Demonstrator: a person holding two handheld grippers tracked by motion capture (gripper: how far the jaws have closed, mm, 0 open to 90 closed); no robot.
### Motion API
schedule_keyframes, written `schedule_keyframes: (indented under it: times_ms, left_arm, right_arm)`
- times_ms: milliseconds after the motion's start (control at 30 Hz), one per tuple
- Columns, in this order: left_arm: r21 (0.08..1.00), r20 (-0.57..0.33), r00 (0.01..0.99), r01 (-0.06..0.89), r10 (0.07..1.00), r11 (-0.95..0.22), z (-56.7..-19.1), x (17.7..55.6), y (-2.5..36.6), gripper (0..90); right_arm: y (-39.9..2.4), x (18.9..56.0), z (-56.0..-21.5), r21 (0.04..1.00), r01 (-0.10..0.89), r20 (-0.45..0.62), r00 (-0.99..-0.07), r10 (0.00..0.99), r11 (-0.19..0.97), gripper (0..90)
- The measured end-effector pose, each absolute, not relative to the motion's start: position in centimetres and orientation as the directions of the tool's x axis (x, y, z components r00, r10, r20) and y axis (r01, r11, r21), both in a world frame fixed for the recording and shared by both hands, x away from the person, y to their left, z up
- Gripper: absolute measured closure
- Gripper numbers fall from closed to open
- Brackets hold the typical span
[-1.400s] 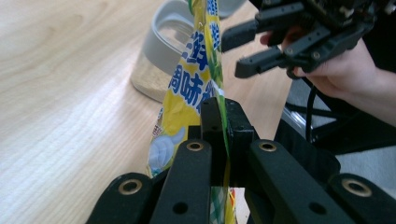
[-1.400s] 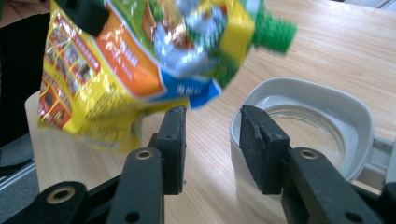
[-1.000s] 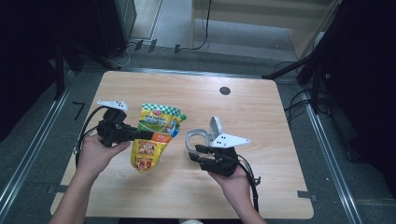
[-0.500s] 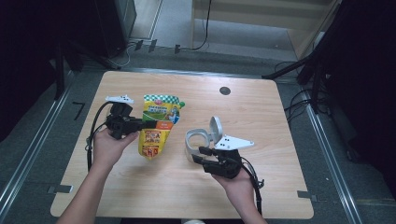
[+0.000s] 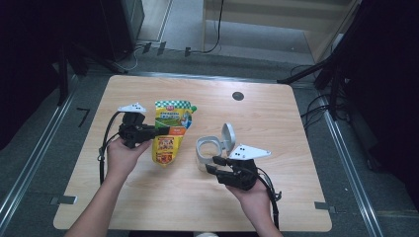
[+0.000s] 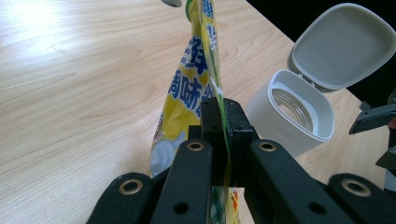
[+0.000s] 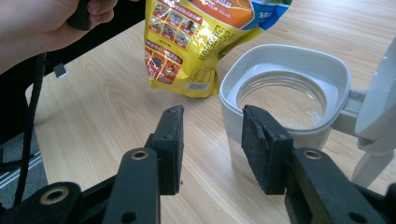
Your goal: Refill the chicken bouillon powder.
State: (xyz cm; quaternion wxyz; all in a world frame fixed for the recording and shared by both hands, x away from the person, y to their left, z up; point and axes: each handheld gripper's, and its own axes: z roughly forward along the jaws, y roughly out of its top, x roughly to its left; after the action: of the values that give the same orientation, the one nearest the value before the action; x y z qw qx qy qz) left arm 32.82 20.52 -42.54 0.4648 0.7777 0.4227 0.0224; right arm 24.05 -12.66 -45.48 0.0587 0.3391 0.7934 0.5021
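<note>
On the wooden table [image 5: 276, 123], near its middle: a yellow refill pouch [image 5: 170, 131] with green-checked top, hanging upright, lower edge just off the wood, pinched flat by its side seam between the clenched jaws of the left gripper [image 6: 223, 122]. Just beside it, toward the right hand: a white container [image 5: 207, 154], hinged lid [image 5: 228, 136] flipped up and back, clear glass liner inside, contents too faint to tell. Right gripper [image 7: 211, 140] beside the container's near wall, jaws parted, one pad against or just short of that wall, nothing grasped.
</note>
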Motion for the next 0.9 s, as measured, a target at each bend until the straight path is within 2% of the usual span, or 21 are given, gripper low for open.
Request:
schedule_keyframes:
  times_ms: [567,900]
  left_arm:
    - [0.752,-0.378,0.673,0.624,0.636,-0.213,-43.3,31.7,22.5,89.4]
    - [0.765,-0.344,0.717,0.589,0.607,-0.261,-43.6,31.0,22.6,88.2]
  right_arm:
    - [-12.7,24.4,-45.7,0.844,0.466,0.236,-0.767,0.596,0.265,60.3]
    - [-12.5,24.6,-45.8,0.843,0.466,0.234,-0.768,0.596,0.269,60.4]
